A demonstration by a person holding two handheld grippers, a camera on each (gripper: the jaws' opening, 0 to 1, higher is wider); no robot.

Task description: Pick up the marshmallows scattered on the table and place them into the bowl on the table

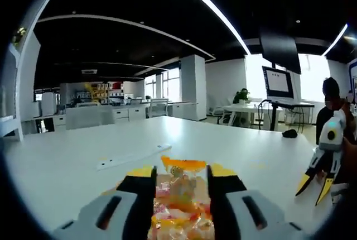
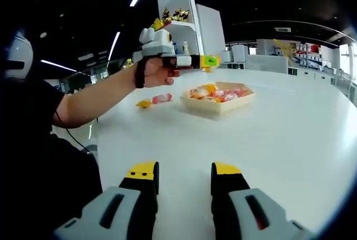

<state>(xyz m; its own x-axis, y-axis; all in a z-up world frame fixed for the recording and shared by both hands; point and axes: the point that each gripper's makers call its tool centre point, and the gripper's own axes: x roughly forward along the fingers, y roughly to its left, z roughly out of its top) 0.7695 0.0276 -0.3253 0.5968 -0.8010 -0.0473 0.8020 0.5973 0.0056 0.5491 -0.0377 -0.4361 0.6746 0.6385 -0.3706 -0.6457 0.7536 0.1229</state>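
left gripper point(image 1: 181, 187) is pinching a wrapped marshmallow point(image 1: 179, 195) between its fingers, raised over the tabletop point(image 1: 234, 145) near the bowl point(image 2: 217, 101). the bowl is holding several already; one more marshmallow on the tabletop point(image 2: 154, 100) is lying just left of it, so mostly done. right gripper point(image 2: 184, 181) fingers are spread, holding nothing.

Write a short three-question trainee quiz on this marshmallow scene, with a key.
1. True or false: the left gripper is shut on an orange-wrapped marshmallow packet.
2. What holds the collected sweets? A) a shallow beige bowl B) a metal bucket C) a glass jar
3. Fill in: on the white table, beside that bowl, lie ___ loose wrapped marshmallows.

Key: 1 true; 2 A; 3 two. The right gripper is open, holding nothing.
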